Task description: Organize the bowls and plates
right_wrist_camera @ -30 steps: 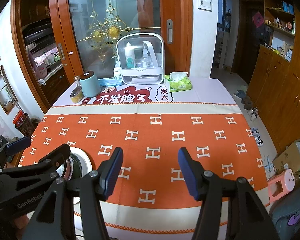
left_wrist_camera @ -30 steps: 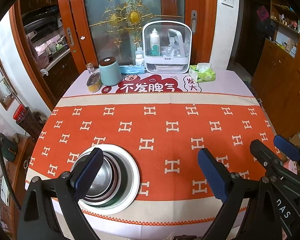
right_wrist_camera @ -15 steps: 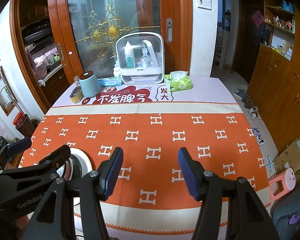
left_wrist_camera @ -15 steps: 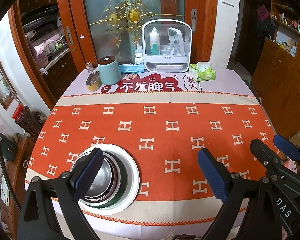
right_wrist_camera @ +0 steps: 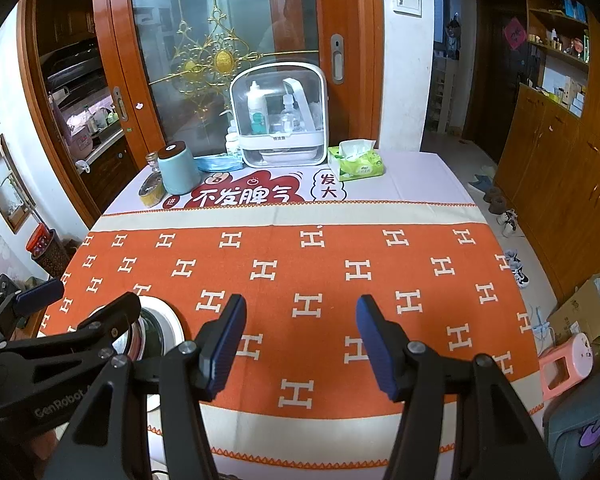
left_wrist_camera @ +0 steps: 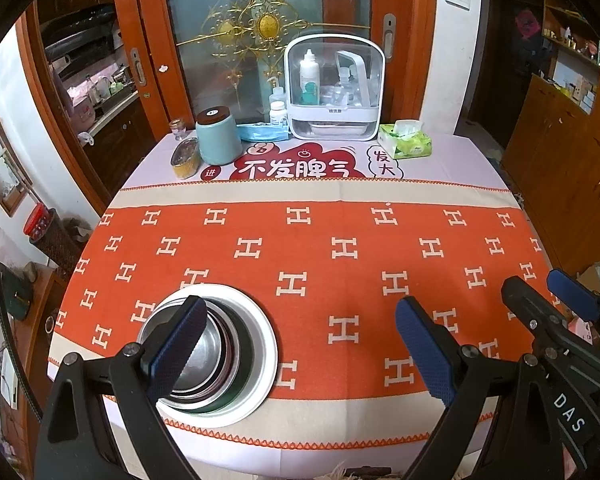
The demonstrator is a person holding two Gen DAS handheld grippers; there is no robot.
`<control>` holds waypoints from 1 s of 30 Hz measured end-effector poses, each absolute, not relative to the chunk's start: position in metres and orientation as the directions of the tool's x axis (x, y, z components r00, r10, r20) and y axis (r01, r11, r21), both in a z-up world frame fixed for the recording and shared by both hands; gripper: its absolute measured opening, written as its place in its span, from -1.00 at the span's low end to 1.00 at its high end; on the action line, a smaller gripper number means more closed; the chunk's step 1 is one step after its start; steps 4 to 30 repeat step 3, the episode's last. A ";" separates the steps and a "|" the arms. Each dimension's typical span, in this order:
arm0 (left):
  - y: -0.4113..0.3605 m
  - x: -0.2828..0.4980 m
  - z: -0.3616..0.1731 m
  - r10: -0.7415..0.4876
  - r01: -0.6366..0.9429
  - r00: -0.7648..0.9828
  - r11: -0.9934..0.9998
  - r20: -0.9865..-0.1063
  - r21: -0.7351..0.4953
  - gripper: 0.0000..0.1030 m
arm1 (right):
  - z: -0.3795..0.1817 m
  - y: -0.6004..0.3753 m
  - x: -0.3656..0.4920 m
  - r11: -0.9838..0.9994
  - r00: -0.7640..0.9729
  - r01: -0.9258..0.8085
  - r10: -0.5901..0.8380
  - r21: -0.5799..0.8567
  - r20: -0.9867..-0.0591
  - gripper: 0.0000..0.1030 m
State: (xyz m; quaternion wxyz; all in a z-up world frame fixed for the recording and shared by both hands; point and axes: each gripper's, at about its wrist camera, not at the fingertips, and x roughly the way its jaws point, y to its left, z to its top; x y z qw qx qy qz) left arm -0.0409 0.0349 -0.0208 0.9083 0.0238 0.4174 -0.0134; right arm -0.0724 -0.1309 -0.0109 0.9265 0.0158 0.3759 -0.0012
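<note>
Stack of nested bowls (left_wrist_camera: 204,356) on white plate (left_wrist_camera: 260,344), near-left table (left_wrist_camera: 340,264) edge — under the left hand-held gripper (left_wrist_camera: 300,344), nearer than the right hand-held gripper (right_wrist_camera: 300,344); both spread apart, empty.

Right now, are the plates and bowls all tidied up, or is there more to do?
It looks almost done. The bowls sit nested inside each other on the white plate, one neat stack near the front edge of the table. Nothing is in hand: the left gripper and right gripper are both open and hold nothing. No other loose dishes show on the table, so little seems left.
</note>
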 end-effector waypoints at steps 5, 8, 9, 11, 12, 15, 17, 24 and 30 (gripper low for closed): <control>0.035 -0.041 -0.020 -0.004 0.045 0.650 0.998 -0.760 0.033 0.84 | -0.011 -0.131 -0.072 0.999 0.718 0.014 0.010 0.029 -0.696 0.12; 0.035 -0.041 -0.020 -0.004 0.045 0.650 0.998 -0.760 0.033 0.84 | -0.011 -0.131 -0.072 0.999 0.718 0.014 0.010 0.029 -0.696 0.12; 0.035 -0.041 -0.020 -0.004 0.045 0.650 0.998 -0.760 0.033 0.84 | -0.011 -0.131 -0.072 0.999 0.718 0.014 0.010 0.029 -0.696 0.12; 0.035 -0.041 -0.020 -0.004 0.045 0.650 0.998 -0.760 0.033 0.84 | -0.011 -0.131 -0.072 0.999 0.718 0.014 0.010 0.029 -0.696 0.12; 0.035 -0.041 -0.020 -0.004 0.045 0.650 0.998 -0.760 0.033 0.84 | -0.011 -0.131 -0.072 0.999 0.718 0.014 0.010 0.029 -0.696 0.12; 0.035 -0.041 -0.020 -0.004 0.045 0.650 0.998 -0.760 0.033 0.84 | -0.011 -0.131 -0.072 0.999 0.718 0.014 0.010 0.029 -0.696 0.12; 0.035 -0.041 -0.020 -0.004 0.045 0.650 0.998 -0.760 0.033 0.84 | -0.011 -0.131 -0.072 0.999 0.718 0.014 0.010 0.029 -0.696 0.12; 0.035 -0.041 -0.020 -0.004 0.045 0.650 0.998 -0.760 0.033 0.84 | -0.011 -0.131 -0.072 0.999 0.718 0.014 0.010 0.029 -0.696 0.12; 0.035 -0.041 -0.020 -0.004 0.045 0.650 0.998 -0.760 0.033 0.84 | -0.011 -0.131 -0.072 0.999 0.718 0.014 0.010 0.029 -0.696 0.12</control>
